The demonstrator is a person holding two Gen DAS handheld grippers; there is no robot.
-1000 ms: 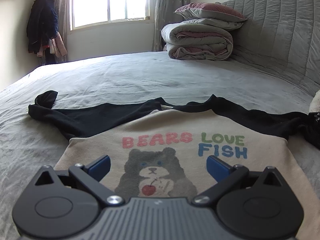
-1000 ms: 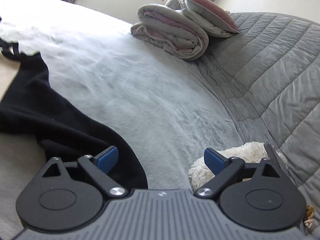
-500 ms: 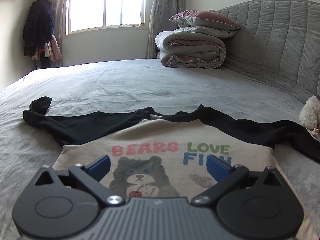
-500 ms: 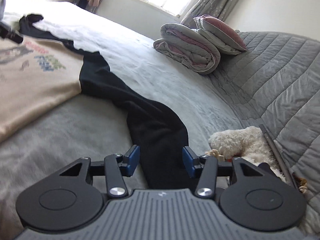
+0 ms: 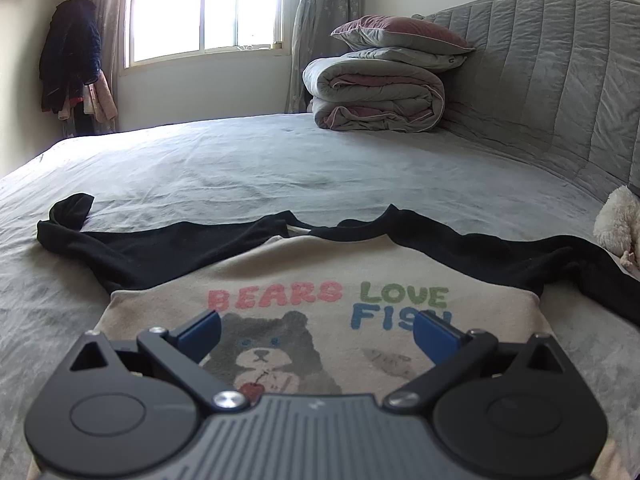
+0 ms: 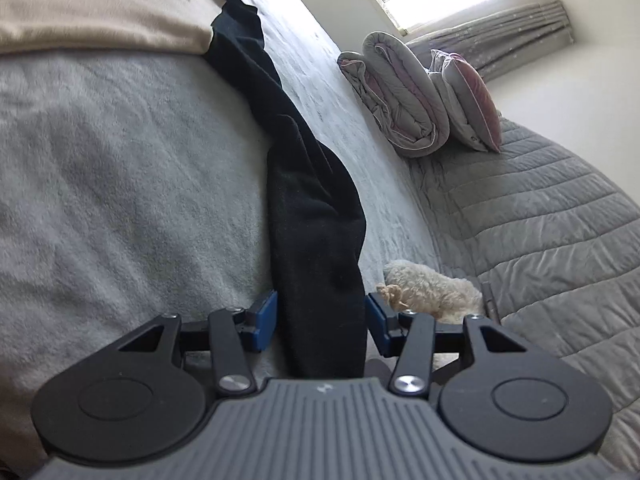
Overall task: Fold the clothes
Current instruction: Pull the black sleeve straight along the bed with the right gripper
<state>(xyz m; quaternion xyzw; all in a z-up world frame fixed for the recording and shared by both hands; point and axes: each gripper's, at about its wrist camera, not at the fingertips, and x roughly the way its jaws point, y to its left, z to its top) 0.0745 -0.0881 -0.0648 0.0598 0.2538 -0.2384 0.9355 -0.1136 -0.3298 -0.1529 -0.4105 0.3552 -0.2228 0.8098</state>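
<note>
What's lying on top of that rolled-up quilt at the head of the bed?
Two pillows are stacked on the folded quilt, maroon-topped one uppermost. Whatever lies behind the stack is hidden.

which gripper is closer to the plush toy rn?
Right. The right gripper straddles the black sleeve with the plush toy just beyond its fingertip; the left gripper hovers over the shirt's bear print, the toy far aside.

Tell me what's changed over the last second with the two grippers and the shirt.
The right gripper swung over to the black sleeve and narrowed its fingers around the cuff, though not yet shut. The left gripper stayed wide open over the shirt, still flat.
</note>
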